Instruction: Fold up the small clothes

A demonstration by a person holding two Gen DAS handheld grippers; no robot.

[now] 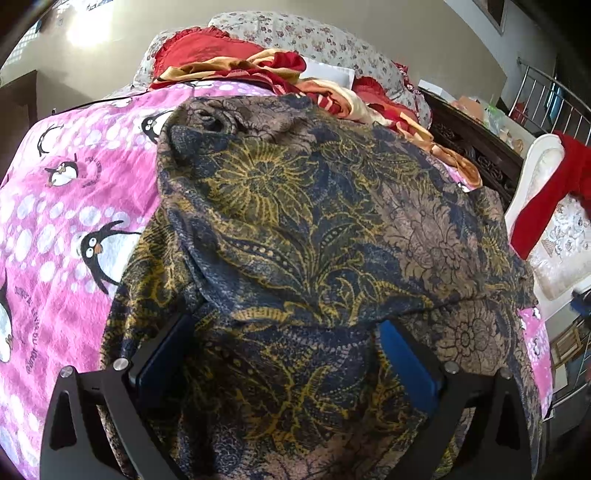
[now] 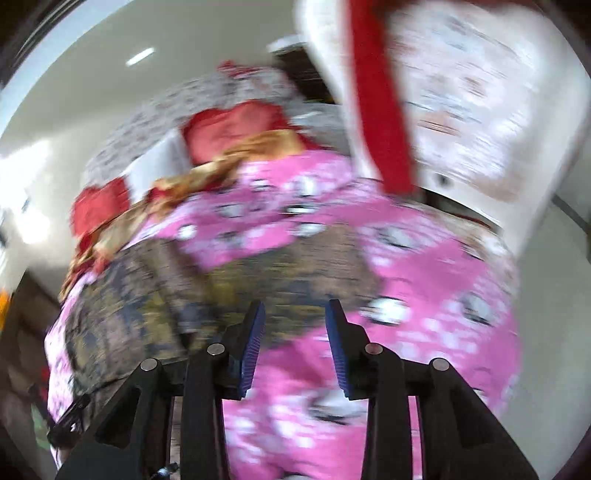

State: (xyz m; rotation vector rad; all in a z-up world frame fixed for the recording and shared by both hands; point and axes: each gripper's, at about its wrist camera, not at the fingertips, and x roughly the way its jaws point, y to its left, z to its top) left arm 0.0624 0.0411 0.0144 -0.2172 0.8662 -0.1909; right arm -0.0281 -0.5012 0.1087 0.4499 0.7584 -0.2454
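Observation:
A dark blue, gold and brown floral garment (image 1: 303,229) lies spread on the pink penguin bedsheet (image 1: 66,206). My left gripper (image 1: 288,332) is open wide, its blue pads (image 1: 402,354) down against the cloth, and a bunched fold of the garment lies between them, covering the fingertips. The right wrist view is motion-blurred. My right gripper (image 2: 295,314) is open and empty, above the pink sheet (image 2: 424,280) at the garment's (image 2: 155,295) right edge.
Red and gold bedding (image 1: 236,62) and floral pillows (image 1: 306,33) are heaped at the bed's head. A white chair with a red cloth (image 1: 546,206) stands at the right, beside a dark wooden headboard (image 1: 476,147).

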